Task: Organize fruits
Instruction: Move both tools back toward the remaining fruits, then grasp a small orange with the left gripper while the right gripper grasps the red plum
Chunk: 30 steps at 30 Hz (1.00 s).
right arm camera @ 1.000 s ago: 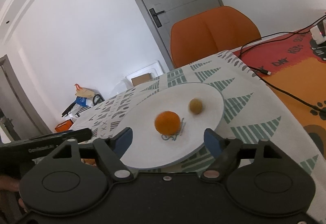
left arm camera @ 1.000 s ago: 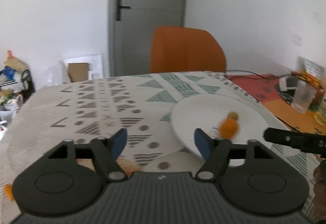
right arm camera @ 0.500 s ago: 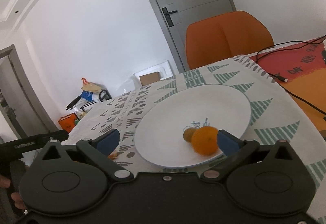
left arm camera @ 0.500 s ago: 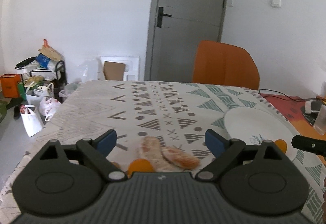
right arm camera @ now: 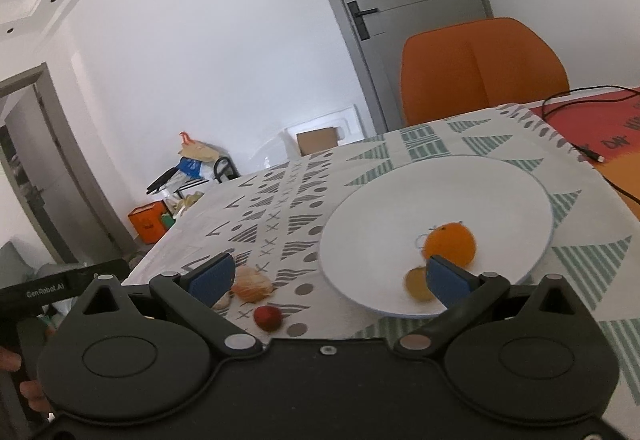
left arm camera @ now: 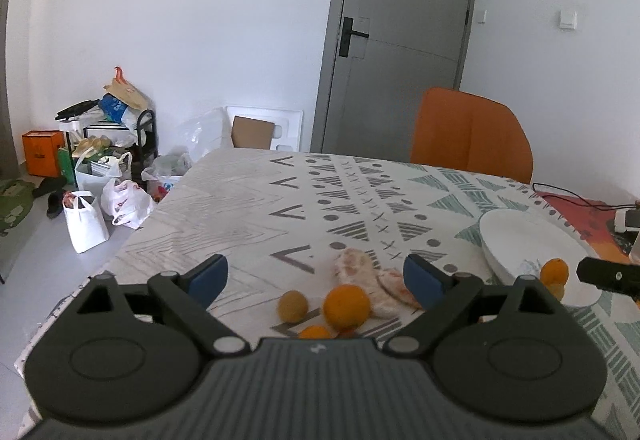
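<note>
My left gripper (left arm camera: 316,274) is open and empty above loose fruit on the patterned tablecloth: an orange (left arm camera: 346,306), a small brownish fruit (left arm camera: 293,305), a smaller orange piece (left arm camera: 315,332) and two pale peels (left arm camera: 356,269). The white plate (left arm camera: 516,244) lies to the right with an orange (left arm camera: 554,271) on it. My right gripper (right arm camera: 328,278) is open and empty over the plate's (right arm camera: 400,212) near left edge. On the plate sit an orange (right arm camera: 450,245) and a small brownish fruit (right arm camera: 418,283). A peel (right arm camera: 253,283) and a small red fruit (right arm camera: 267,317) lie on the cloth.
An orange chair (left arm camera: 470,136) stands at the table's far side before a grey door (left arm camera: 400,36). Black cables (right arm camera: 584,156) run over the red-orange mat at the right. Bags and boxes (left arm camera: 92,168) clutter the floor beyond the table's left edge.
My left gripper has swung left from the plate to the loose fruit and peels. My right gripper has drawn back and left; the orange and small fruit have rolled toward the plate's near edge.
</note>
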Motion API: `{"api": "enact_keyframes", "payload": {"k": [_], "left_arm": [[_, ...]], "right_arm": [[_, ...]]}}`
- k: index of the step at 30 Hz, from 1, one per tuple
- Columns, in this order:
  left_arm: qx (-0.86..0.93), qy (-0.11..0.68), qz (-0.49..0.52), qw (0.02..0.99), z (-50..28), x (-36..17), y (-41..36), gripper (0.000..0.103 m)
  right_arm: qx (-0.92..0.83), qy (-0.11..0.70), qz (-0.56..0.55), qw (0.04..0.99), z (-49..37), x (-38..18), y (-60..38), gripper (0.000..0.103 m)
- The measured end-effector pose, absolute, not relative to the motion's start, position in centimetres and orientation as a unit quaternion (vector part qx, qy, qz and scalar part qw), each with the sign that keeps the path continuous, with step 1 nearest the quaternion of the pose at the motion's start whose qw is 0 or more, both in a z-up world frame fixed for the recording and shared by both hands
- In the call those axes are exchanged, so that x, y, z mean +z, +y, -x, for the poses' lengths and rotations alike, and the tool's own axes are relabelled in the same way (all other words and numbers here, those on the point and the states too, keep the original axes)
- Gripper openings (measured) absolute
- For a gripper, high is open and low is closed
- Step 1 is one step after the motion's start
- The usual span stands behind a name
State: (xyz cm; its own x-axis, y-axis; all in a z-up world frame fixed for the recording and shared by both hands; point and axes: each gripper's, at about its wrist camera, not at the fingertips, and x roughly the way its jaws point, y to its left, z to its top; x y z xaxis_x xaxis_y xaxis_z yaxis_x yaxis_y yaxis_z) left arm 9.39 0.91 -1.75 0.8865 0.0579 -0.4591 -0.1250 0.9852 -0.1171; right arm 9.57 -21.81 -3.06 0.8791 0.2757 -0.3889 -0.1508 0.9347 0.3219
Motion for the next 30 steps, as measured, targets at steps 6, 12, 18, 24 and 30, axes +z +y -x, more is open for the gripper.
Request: {"api": "enact_keyframes", "payload": {"k": [6,12,18,24,30], "left_arm": [[0.040,0.227,0.078,0.970,-8.4,-2.6,1.9,0.093],[0.031,0.226,0.085,0.970,-7.9,-3.5,2.6,0.090],[0.031,0.231,0.099,0.967,-7.9,-4.5,3.6,0.075],[0.022,0.244,0.115,0.963,-8.3,-5.6,4.0,0.067],[0.009,0.255,0.126,0.959,-9.0,-6.5,4.0,0.055]], "right_arm": [[0.123,0.226,-0.133,0.957,-9.9,-2.9,-19.9,0.103],[0.137,0.228,-0.119,0.957,-10.2,-2.7,-18.0,0.103],[0.141,0.244,-0.107,0.953,-10.8,-3.3,-16.7,0.103],[0.148,0.257,-0.093,0.951,-11.3,-4.0,-15.5,0.103],[0.151,0.264,-0.072,0.950,-11.4,-4.5,-14.4,0.101]]}}
